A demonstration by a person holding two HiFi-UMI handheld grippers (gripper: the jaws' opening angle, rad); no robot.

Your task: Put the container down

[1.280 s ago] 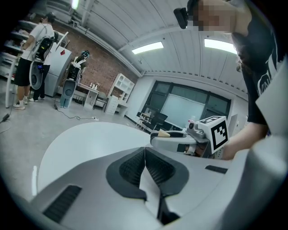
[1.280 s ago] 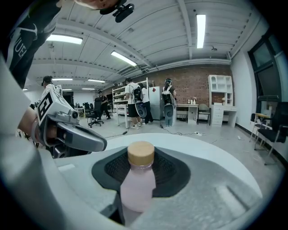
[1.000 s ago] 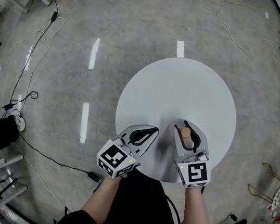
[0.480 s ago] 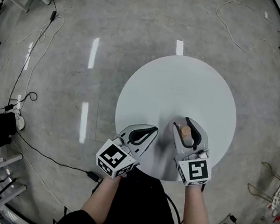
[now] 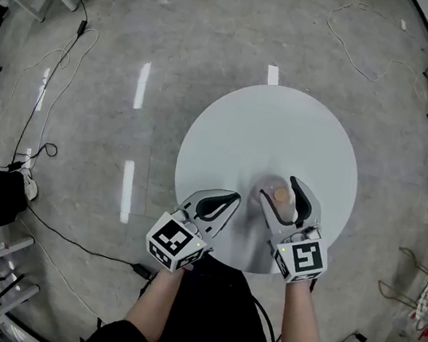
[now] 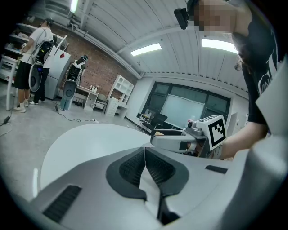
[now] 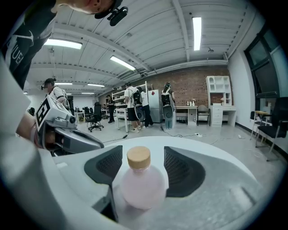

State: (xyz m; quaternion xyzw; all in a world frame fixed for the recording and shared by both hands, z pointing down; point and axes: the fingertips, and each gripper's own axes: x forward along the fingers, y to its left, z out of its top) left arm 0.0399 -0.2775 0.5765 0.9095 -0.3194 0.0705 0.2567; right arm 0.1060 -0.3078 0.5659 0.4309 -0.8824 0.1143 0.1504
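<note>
Container (image 7: 138, 186) stands between right tongs (image 7: 142, 155), jaws just opened.

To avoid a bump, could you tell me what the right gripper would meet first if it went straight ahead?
Most likely the pink bottle, standing on the table between the right gripper's jaws, which have just been opening and stand apart.

A round white table (image 5: 273, 127) stands on the grey concrete floor (image 5: 179, 32), with a short strip of white tape (image 5: 273, 75) just past its far edge. A black cable (image 5: 82, 24) trails down the left side, and a pale one (image 5: 348, 44) loops at the far right. Down the hall, several people (image 7: 132, 108) stand near a brick wall (image 7: 189, 85). White shelves (image 7: 218, 90) stand against it, and strip lights (image 7: 196, 28) run overhead.
</note>
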